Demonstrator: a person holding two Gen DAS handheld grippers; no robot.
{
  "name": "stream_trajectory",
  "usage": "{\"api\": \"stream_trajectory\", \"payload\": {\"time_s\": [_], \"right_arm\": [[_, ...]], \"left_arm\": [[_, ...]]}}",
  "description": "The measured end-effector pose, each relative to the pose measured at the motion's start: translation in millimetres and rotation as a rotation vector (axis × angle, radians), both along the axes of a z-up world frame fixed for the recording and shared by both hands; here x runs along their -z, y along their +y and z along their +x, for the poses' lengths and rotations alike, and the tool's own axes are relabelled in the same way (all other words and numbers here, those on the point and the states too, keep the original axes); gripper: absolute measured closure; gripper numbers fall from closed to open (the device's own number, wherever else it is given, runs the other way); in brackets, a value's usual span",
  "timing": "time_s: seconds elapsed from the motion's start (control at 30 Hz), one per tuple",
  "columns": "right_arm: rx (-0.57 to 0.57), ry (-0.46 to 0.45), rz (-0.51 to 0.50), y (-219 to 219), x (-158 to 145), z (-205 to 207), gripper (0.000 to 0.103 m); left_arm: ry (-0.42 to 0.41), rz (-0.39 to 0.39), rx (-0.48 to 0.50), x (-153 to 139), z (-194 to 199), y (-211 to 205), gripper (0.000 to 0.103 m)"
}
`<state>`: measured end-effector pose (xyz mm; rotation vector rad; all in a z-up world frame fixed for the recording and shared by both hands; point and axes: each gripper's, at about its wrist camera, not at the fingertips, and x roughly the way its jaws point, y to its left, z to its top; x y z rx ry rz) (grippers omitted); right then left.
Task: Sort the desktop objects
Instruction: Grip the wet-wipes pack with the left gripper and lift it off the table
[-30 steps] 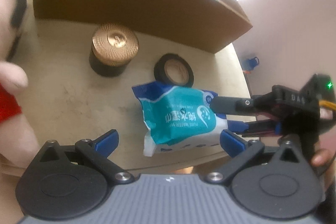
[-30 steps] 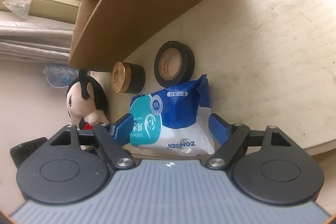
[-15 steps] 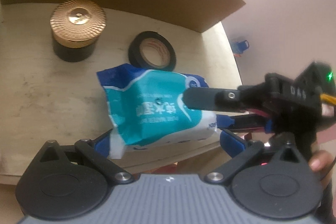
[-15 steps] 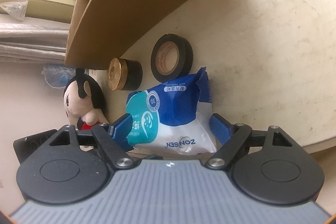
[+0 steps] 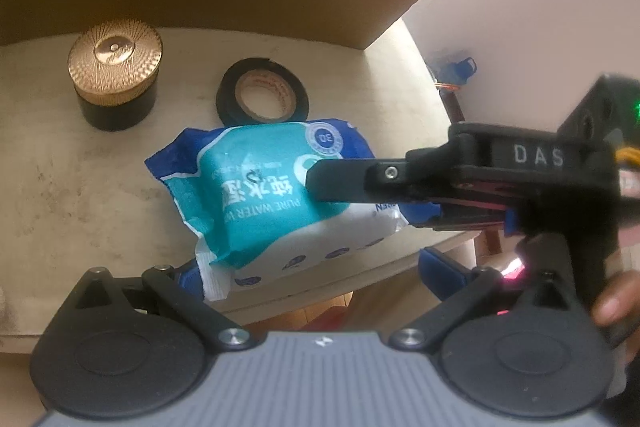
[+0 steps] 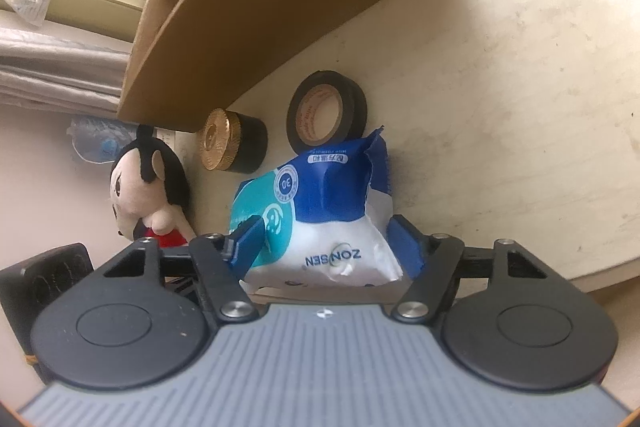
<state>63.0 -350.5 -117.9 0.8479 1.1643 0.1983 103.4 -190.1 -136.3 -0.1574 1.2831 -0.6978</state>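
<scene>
The wet-wipe pack (image 6: 320,215) sits at the bench (image 6: 520,87) edge, clamped between the right hand-held gripper (image 6: 324,243) fingers. The left hand-held gripper (image 5: 312,271), spread apart, flanks the pack's near end; tape roll (image 5: 262,95) just behind.

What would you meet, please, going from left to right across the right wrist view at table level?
Plush doll → gold-lidded black jar → black tape roll. The wipes pack, shut in the right gripper, overlaps that span, so I leave it out.
</scene>
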Motion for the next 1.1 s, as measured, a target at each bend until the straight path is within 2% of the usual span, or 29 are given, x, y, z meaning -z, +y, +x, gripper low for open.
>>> {"api": "stream_trajectory", "payload": {"time_s": [0.27,0.4,0.53,0.67,0.83,1.1], "right_arm": [[0.001,-0.028,0.003,-2,-4,-4,0.037],[0.013,-0.013,0.020,-6,3,-5,0.040],[0.040,-0.005,0.063,-12,9,-9,0.040],[0.037,0.000,0.074,-13,11,-6,0.041],[0.019,-0.020,0.051,-11,6,-5,0.044],[-0.016,-0.077,-0.004,-5,-8,-6,0.048]], "left_arm": [[-0.018,-0.008,0.000,-2,-2,1,0.001],[0.057,-0.101,-0.080,9,5,19,0.001],[0.080,-0.157,-0.122,12,11,31,0.003],[0.080,-0.143,-0.123,14,17,29,0.009],[0.025,-0.104,-0.112,11,12,24,0.015],[-0.032,-0.060,-0.078,1,1,22,0.018]]}}
